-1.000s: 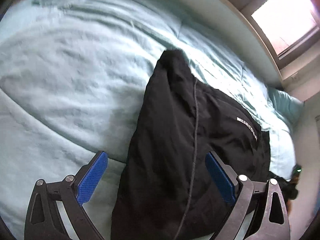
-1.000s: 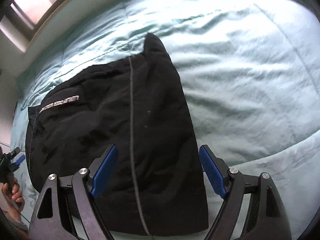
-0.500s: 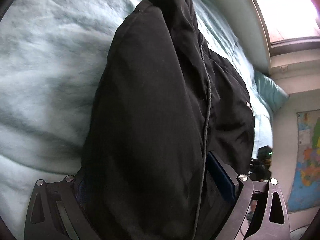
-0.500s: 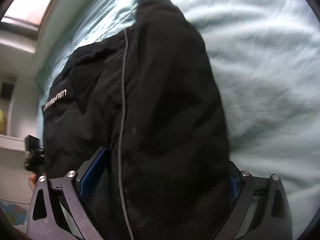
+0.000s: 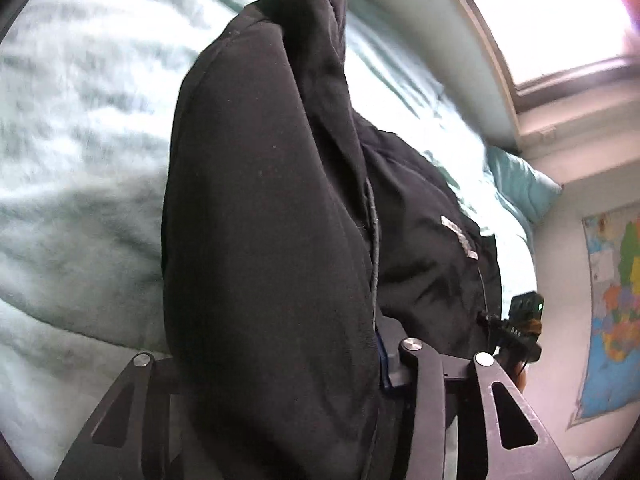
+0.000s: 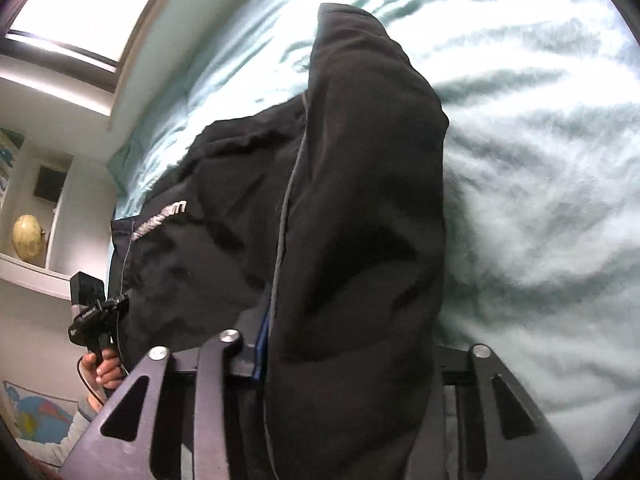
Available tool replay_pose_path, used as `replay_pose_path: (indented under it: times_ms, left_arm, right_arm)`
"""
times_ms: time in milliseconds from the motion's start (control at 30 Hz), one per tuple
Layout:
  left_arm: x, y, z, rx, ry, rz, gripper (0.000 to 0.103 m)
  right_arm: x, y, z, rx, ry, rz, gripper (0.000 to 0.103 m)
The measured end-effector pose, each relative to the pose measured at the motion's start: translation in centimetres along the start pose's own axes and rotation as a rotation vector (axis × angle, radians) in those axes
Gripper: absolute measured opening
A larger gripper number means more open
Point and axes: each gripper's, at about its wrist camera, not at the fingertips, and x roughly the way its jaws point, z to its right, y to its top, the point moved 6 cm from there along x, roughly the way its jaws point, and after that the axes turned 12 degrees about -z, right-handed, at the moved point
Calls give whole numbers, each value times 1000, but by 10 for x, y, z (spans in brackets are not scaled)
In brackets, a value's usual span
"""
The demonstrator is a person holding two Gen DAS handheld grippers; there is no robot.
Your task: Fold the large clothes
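Observation:
Black trousers with a thin grey side stripe and a small white logo lie on a pale green duvet. In the left wrist view the trousers (image 5: 272, 220) fill the middle. My left gripper (image 5: 276, 356) is shut on their near end and lifts the cloth, which hides the fingertips. In the right wrist view the same trousers (image 6: 360, 208) rise from the bed. My right gripper (image 6: 344, 356) is shut on the other corner of that end. The far part with the logo (image 6: 164, 216) still rests on the bed.
The duvet (image 5: 80, 128) spreads left and behind. A window (image 5: 560, 12) and a wall map (image 5: 612, 304) are to the right. A pillow (image 5: 516, 184) lies at the bed's far end. A globe (image 6: 28, 236) stands on a shelf.
Both grippers came down over the near end of the trousers, closed on the cloth and lifted it off the duvet. The fabric now drapes over the jaws.

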Motion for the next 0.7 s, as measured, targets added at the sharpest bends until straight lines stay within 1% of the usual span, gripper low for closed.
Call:
replay_pose_path:
  times_ms: [67,100,133,167,200,233,267,300,333,367,400,433,467,500,533,600,633,700]
  left_arm:
    - [-1,3,1,-7,4,4,47]
    - [1,3,-2,-12,9,-5,49]
    - [6,5,-6,-21,8,-26,51]
    - [11,7,-13,-47,-11,-41,54]
    - [14,9,-18,-78,-27,-49,61]
    - [17,11,-23,-106,-48,-54,66]
    - [21,13,-27,-126,-63,-55,69]
    - [23,13,-29,-131,-52,-50,70]
    - [24,13,-27,-129,-32,-41,68]
    - [21,12,-20,-103,5,-18,64]
    - [19,11,-14,-78,26,-5,51]
    - [12,7,-3,-39,64,17,43]
    - [3,2,7,-14,80,39,41]
    - [-4,-3,12,-6,76,55,38]
    - [-16,-10,19,3,54,75,37]
    - [-39,-25,37,31,2,108,37]
    - [-51,-36,51,56,-9,124,37]
    - [-72,-55,74,99,-4,146,37]
  right_arm:
    - [9,4,3,14,-40,-28,43]
    - [17,6,8,34,-35,-61,51]
    - [23,9,14,62,-4,-82,56]
    - [28,11,21,94,41,-98,60]
    - [31,10,26,121,72,-112,68]
    - [35,10,29,150,104,-124,72]
    - [41,11,33,168,133,-129,74]
    - [43,12,34,171,140,-120,75]
    - [44,12,31,161,132,-107,73]
    - [43,11,28,144,120,-95,69]
    - [40,10,22,118,96,-78,60]
    - [34,8,14,88,67,-59,48]
    - [27,5,3,56,40,-41,43]
    - [19,2,-3,35,22,-25,39]
    - [8,-4,-14,8,10,-4,36]
    - [-11,-16,-38,-40,5,29,34]
    - [-22,-25,-53,-62,1,47,32]
    - [-44,-41,-77,-106,-28,72,31]
